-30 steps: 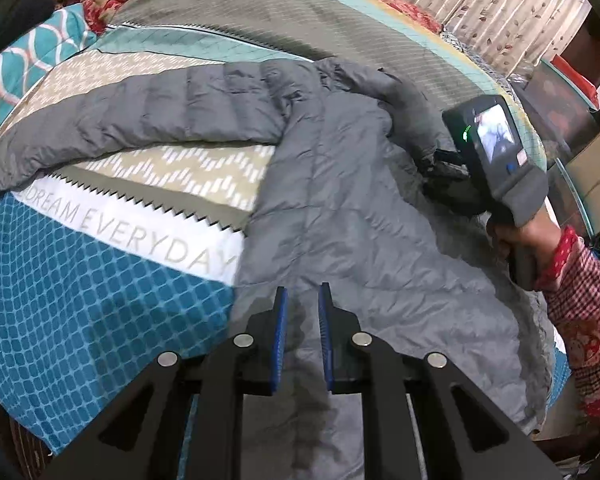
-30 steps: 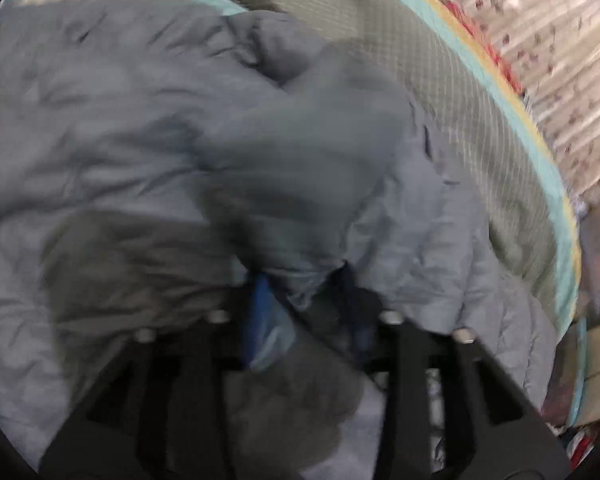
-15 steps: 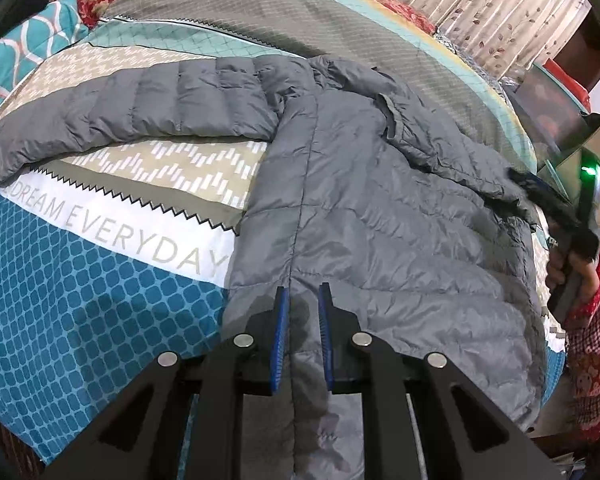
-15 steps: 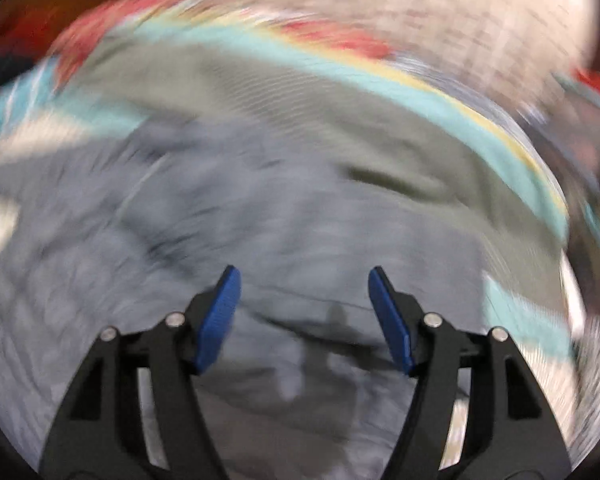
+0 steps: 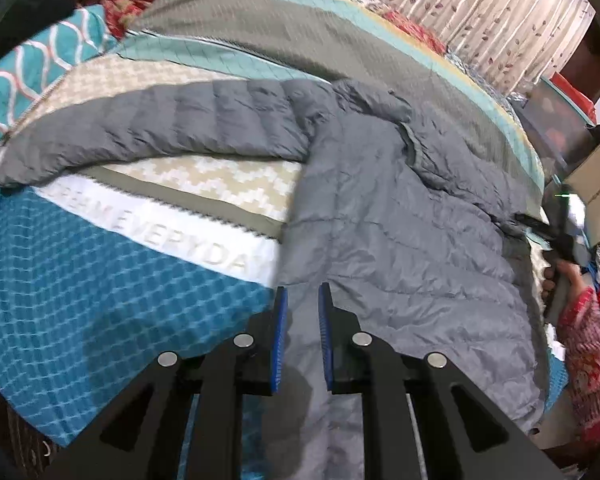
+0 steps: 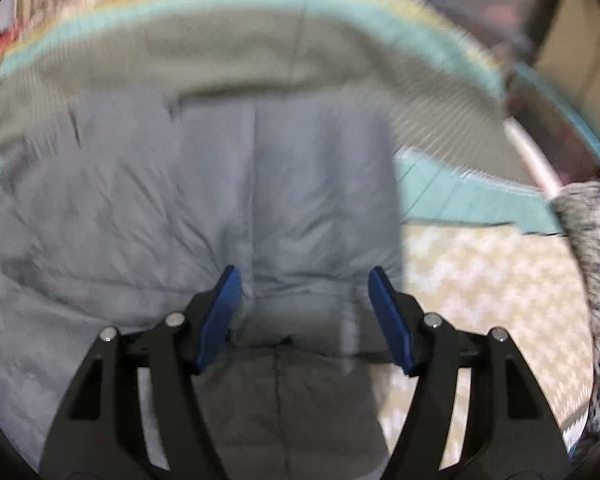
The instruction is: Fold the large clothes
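A grey quilted puffer jacket (image 5: 400, 224) lies spread on the bed, one sleeve (image 5: 160, 136) stretched out to the left. My left gripper (image 5: 302, 300) is over the jacket's near hem edge, its blue-padded jaws a narrow gap apart with grey fabric showing between them; whether it pinches the fabric is unclear. My right gripper (image 6: 306, 280) is open and empty above the jacket (image 6: 220, 208), near its right edge. In the left wrist view the right gripper (image 5: 556, 232) shows at the jacket's far right side.
The bedspread (image 5: 100, 280) has blue, white, beige and olive bands. Patterned pillows (image 5: 36, 64) sit at the far left. A leaf-print curtain (image 5: 480, 8) hangs behind the bed. Boxes (image 5: 596, 188) stand by its right side.
The right gripper let go of the jacket's right part, opened, and pulled back to the jacket's right edge. The jacket now lies flatter. The left gripper has shifted slightly left along the hem.
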Motion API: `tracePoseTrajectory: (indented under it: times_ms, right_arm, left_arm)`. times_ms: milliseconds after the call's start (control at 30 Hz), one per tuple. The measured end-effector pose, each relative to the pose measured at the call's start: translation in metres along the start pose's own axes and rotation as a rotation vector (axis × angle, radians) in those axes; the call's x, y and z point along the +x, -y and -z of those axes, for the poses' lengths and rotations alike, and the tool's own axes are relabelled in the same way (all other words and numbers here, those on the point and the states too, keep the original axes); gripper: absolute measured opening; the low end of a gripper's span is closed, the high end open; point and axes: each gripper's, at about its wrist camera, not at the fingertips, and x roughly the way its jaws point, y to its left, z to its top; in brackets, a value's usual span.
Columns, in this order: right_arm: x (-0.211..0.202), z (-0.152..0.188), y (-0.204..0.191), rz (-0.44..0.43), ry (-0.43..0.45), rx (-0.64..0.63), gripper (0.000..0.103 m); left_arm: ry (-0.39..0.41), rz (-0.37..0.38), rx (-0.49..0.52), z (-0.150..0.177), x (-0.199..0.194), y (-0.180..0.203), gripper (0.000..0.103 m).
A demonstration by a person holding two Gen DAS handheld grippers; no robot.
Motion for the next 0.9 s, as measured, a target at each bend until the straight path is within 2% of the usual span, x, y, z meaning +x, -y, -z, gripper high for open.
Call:
tracePoseTrajectory:
  times_ms: [67,167,300,433,600,667,733,833,900]
  right_arm:
    - [-0.029,0.0,-0.014,-0.028,0.051,-0.02,0.064]
    - [-0.066,0.004,-0.058,-0.093,0.101,-0.143,0.064]
    - [-0.116,0.017,-0.169,-0.221,0.178,-0.417,0.064]
    - [-0.17,0.063,-0.313,-0.366,0.27,-0.731,0.064]
    - [-0.211,0.121,-0.471,-0.529,0.282,-0.973,0.064]
    - [-0.22,0.136,-0.522,-0.573,0.261,-1.013,0.064]
    - [-0.226,0.149,-0.565,-0.584,0.259,-1.048,0.064]
    - [-0.218,0.163,-0.627,-0.534,0.24,-1.104,0.064]
    - [-0.208,0.167,-0.653,-0.477,0.241,-1.118,0.064]
  left_arm:
    - [0.019,-0.038,0.002,0.003,-0.005,-0.01,0.0]
    - [0.037,-0.131,-0.015,0.012,-0.008,-0.039,0.0]
    - [0.031,-0.153,-0.098,0.029,-0.015,-0.083,0.0]
    - [0.053,-0.19,-0.15,0.049,-0.034,-0.125,0.0]
    - [0.084,-0.236,-0.188,0.071,-0.067,-0.166,0.0]
    - [0.102,-0.258,-0.186,0.079,-0.079,-0.177,0.0]
    - [0.116,-0.275,-0.182,0.084,-0.088,-0.183,0.0]
    - [0.128,-0.275,-0.19,0.088,-0.099,-0.193,0.0]
    - [0.137,-0.267,-0.195,0.089,-0.104,-0.197,0.0]
